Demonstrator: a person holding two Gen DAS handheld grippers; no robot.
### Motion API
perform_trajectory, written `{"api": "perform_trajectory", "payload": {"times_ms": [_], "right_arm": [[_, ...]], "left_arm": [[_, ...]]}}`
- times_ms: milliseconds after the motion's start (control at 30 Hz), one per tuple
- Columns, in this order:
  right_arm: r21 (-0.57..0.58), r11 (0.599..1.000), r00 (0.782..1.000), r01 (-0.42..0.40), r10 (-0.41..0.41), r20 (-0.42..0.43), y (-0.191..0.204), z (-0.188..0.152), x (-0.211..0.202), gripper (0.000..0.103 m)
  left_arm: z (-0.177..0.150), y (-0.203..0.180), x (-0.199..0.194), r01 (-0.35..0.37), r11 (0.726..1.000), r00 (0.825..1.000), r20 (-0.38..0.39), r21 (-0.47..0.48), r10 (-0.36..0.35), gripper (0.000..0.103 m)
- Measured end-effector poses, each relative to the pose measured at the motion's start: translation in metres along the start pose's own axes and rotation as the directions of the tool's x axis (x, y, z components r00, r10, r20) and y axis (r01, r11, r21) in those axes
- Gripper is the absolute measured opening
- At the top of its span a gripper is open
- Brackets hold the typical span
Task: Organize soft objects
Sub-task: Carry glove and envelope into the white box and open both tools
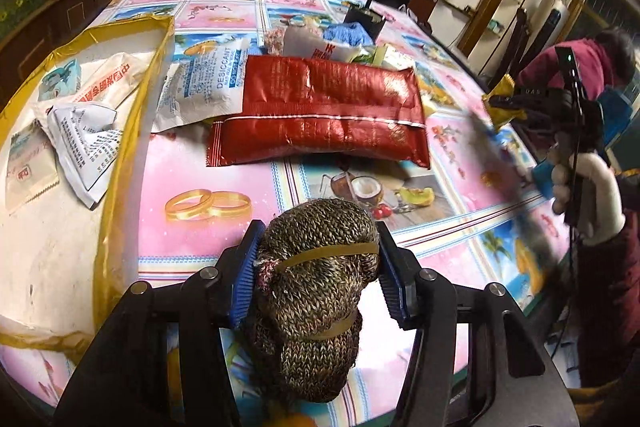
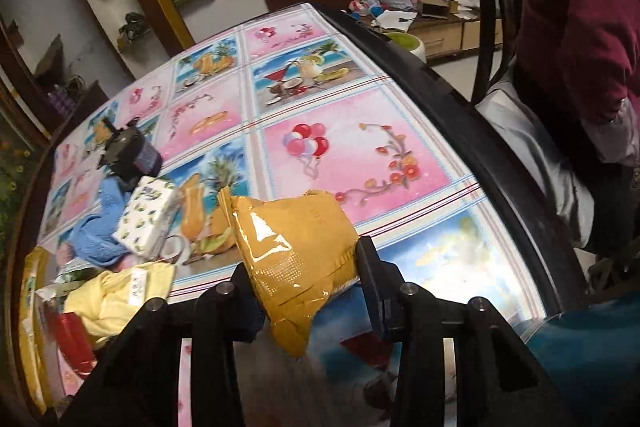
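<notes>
My left gripper (image 1: 318,259) is shut on a brown knitted bundle (image 1: 316,291) bound with rubber bands, held above the near table edge. My right gripper (image 2: 308,279) is shut on a yellow soft packet (image 2: 292,251), held above the table; it also shows at the right of the left wrist view (image 1: 504,103). A red tissue pack (image 1: 324,111) lies mid-table. A white box with gold trim (image 1: 120,99) at the left holds white sachets (image 1: 84,139). A blue knit cloth (image 2: 96,231), a patterned tissue pack (image 2: 148,215) and a yellow cloth (image 2: 120,291) lie in a pile.
A picture-patterned tablecloth (image 2: 352,155) covers the table, with a dark rim (image 2: 460,115) on its right. A small black device (image 2: 128,155) stands beyond the pile. A desiccant bag (image 1: 200,83) lies beside the red pack. A chair with a maroon cushion (image 2: 580,19) stands at the right.
</notes>
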State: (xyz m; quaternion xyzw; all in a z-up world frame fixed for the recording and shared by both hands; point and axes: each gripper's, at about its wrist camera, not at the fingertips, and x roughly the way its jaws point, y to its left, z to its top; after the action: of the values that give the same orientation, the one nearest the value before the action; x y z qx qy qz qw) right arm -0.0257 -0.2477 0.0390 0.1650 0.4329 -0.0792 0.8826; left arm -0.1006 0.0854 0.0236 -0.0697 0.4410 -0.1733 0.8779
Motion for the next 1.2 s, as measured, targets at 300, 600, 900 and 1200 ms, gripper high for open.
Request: {"api": "perform_trajectory", "payload": {"times_ms": [300,600,900,1200], "right_arm": [[-0.140,0.957,0.967,-0.254,0.254,-0.016,0.078,-0.026,-0.040,0.037],[-0.356,0.779,0.855,-0.516,0.490,-0.169,0.207,-0.074,-0.072,0.036],[-0.450,0.622,0.768,-0.641,0.513,-0.384,0.318,-0.127,-0.059,0.026],[-0.509,0.629,0.810,-0.587,0.460,-0.365,0.340,-0.146,-0.049,0.034]], "left_arm": [[0.003,0.022,-0.058,0.010,0.997,0.993,0.114,-0.079,-0.001,0.053],[-0.006,0.098,-0.109,-0.097,0.965,0.967,0.206,-0.243,0.149,0.053],[-0.014,0.154,-0.106,-0.190,0.917,0.952,0.161,-0.351,0.259,0.053],[-0.010,0.181,-0.089,-0.217,0.897,0.951,0.124,-0.386,0.284,0.054]]}}
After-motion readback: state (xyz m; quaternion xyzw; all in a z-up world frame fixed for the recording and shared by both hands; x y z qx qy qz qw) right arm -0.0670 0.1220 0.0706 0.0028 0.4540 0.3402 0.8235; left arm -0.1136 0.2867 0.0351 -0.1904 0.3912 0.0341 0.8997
